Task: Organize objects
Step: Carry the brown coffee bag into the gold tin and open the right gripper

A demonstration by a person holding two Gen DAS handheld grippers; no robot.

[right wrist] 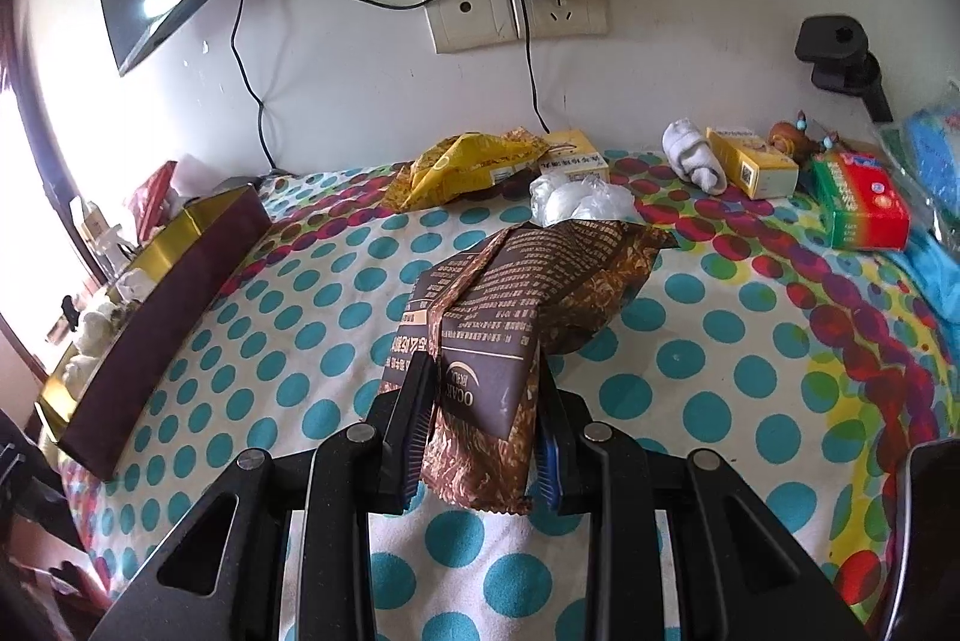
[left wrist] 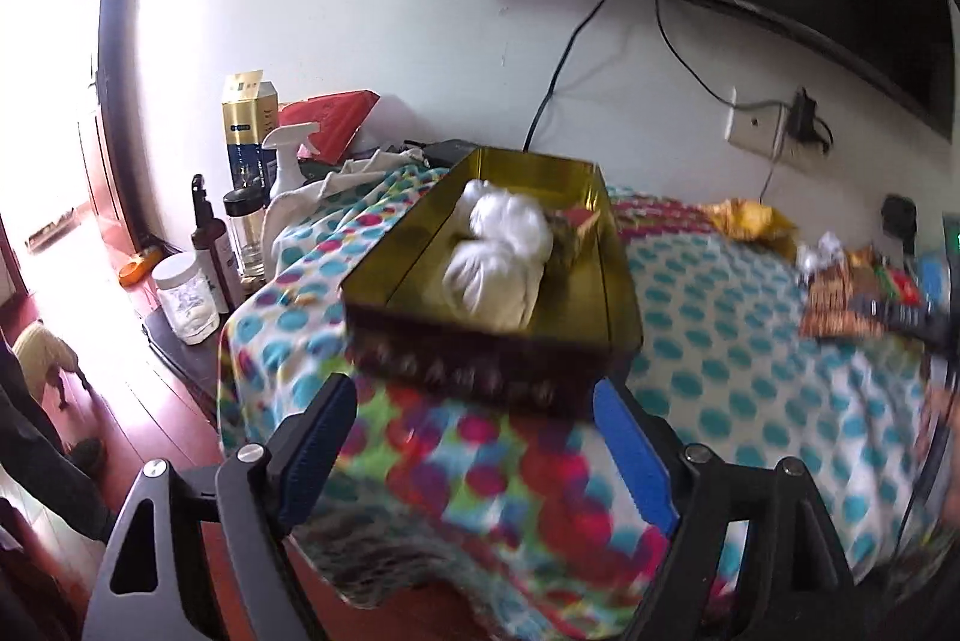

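On the dotted cloth (right wrist: 690, 359), found the brown packet (right wrist: 528, 281) pinched at its near end by the right gripper (right wrist: 483, 371), jaws drawn close on the wrapper. Appeared to rest with its far end on the cloth, just in front of a crumpled clear plastic wrap (right wrist: 576, 203). Located the gold-lined tin (right wrist: 168, 281) well to the left, near the cloth's edge, already loaded with white bundles (left wrist: 504, 251). Observed the left gripper (left wrist: 474, 395) spread wide and empty, just short of the tin's near wall, touching nothing.

Judged the step in hand as transfer of the packet into the tin. Recommended as follows:

1. Maintained the pinch on the flat seam end; thin foil, likely to slip or tear under a jerk.
2. Lifted the packet clear of the cloth before any sideways travel, to avoid dragging the fabric.
3. Crossed the tin's long wall from above, not against it; a light tin, likely to slide or tip off the edge if pushed.
4. Steadied the tin's near wall with the left gripper if needed.
5. Aimed for the free space beside the white bundles, then released low.
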